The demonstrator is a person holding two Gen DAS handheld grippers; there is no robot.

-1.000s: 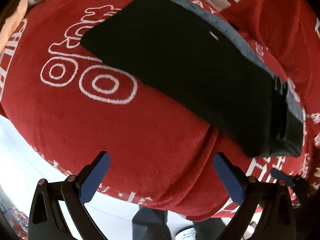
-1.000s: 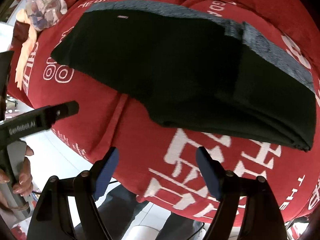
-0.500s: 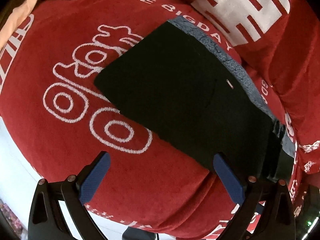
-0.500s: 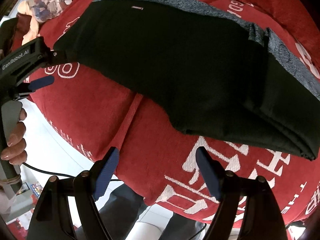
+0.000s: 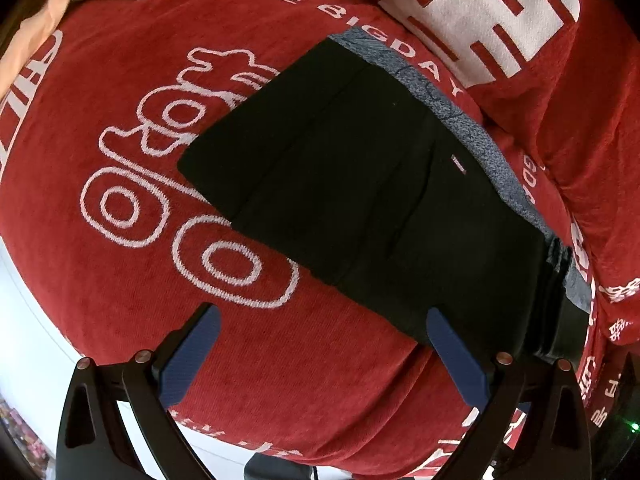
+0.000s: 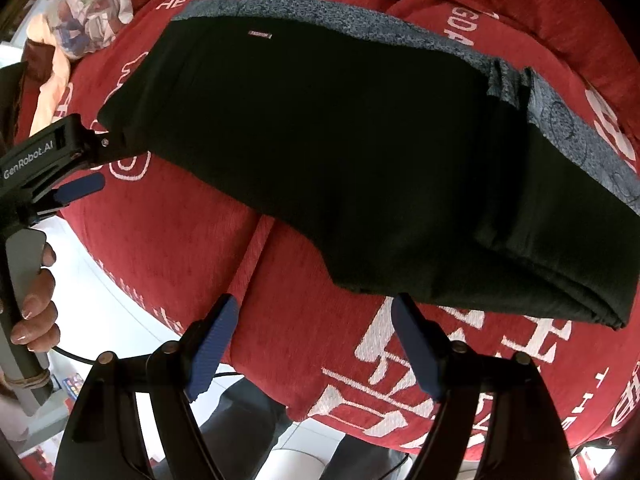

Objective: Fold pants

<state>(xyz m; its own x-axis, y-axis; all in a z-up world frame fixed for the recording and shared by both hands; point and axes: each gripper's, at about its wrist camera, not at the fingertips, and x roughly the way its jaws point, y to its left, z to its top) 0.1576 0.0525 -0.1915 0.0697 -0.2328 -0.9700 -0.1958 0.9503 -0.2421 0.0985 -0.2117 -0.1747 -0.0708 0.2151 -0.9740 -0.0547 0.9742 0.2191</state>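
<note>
While the pants (image 6: pixel 340 152) lie folded into a compact stack on the red blanket (image 5: pixel 320 360), near its front edge, both claws, left (image 5: pixel 320 356) and right (image 6: pixel 314 350), hang apart and empty; folding looks nearly finished.

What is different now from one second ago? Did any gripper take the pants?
The left gripper moved along the black pants toward their folded end; in the right wrist view it now sits near that corner. Neither took hold: both grippers stayed open and empty, the right gripper kept still, and the pants lie unchanged on the red blanket.
</note>
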